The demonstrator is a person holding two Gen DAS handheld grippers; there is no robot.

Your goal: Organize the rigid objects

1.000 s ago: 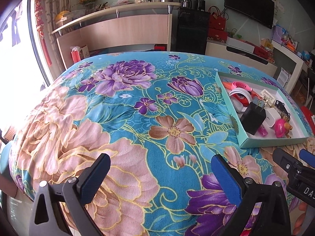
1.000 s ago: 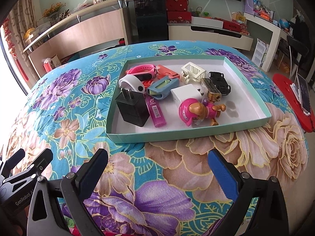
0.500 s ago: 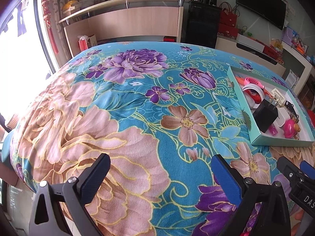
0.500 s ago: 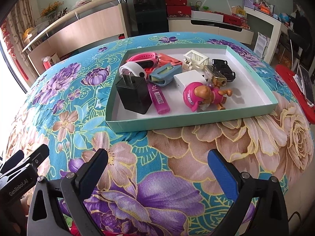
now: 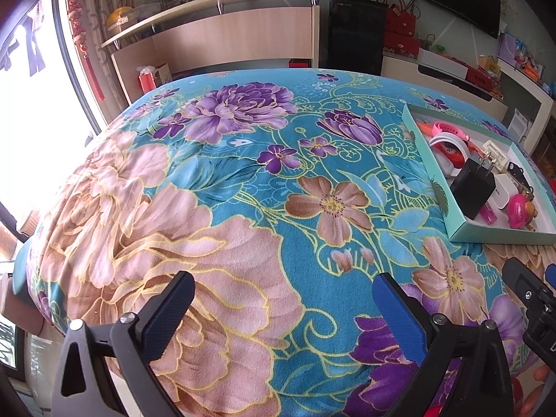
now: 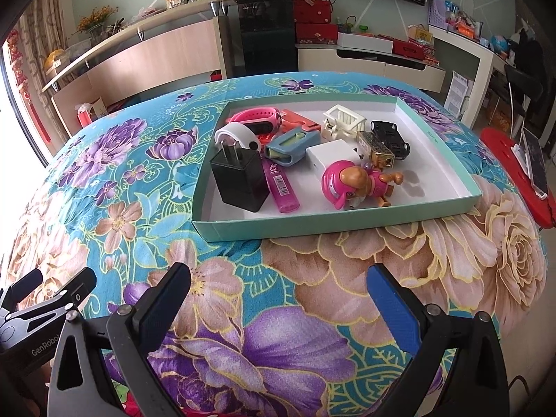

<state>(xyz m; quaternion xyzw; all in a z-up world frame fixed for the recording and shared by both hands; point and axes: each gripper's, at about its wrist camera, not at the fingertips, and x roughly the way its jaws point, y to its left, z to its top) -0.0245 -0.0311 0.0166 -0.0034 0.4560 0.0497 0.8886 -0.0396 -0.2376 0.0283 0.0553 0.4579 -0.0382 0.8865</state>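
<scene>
A mint-green shallow tray sits on the floral tablecloth; it also shows at the right of the left wrist view. In it lie a black charger, a pink lighter, a pink toy figure, a white adapter, a blue case, a pink wristband, a white basket toy and a black toy car. My right gripper is open and empty, in front of the tray's near wall. My left gripper is open and empty over bare cloth, left of the tray.
The round table is covered by a blue floral cloth. A wooden counter and black cabinet stand behind it. A red stool with a phone stands at the right. The left gripper's body shows in the right wrist view.
Both grippers have pulled back slightly and tilted; the tray looks a little farther off in the right wrist view. Both stay open and empty. Nothing in the tray moved.
</scene>
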